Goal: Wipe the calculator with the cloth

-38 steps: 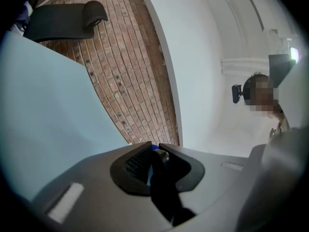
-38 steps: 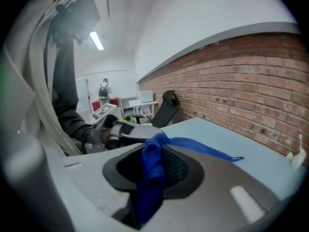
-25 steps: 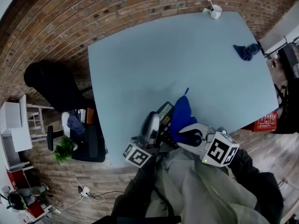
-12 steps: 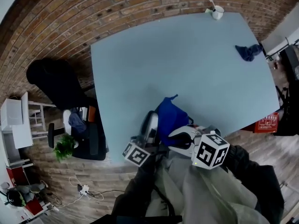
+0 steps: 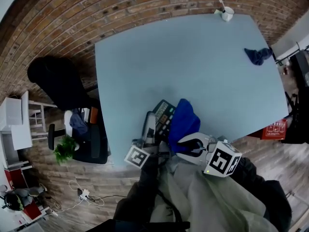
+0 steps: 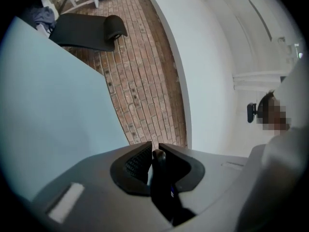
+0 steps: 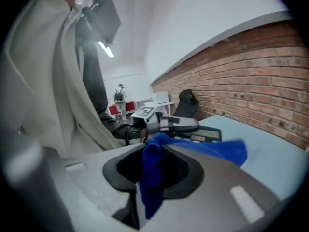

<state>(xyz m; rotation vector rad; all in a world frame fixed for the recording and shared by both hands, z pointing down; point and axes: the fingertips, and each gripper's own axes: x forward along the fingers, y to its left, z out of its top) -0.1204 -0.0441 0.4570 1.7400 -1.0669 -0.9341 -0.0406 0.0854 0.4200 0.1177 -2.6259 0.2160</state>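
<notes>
Over the calculator (image 5: 163, 114), right tool (image 7: 152, 149) clamps cloth (image 5: 184, 121).

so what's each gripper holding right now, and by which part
Right gripper: the blue cloth, pinched at a bunched fold, the rest spread forward over the calculator. Left gripper: the calculator, clamped by one thin edge.

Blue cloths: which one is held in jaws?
The bright blue cloth at the calculator, held by the right gripper; the darker cloth lies untouched across the table.
</notes>
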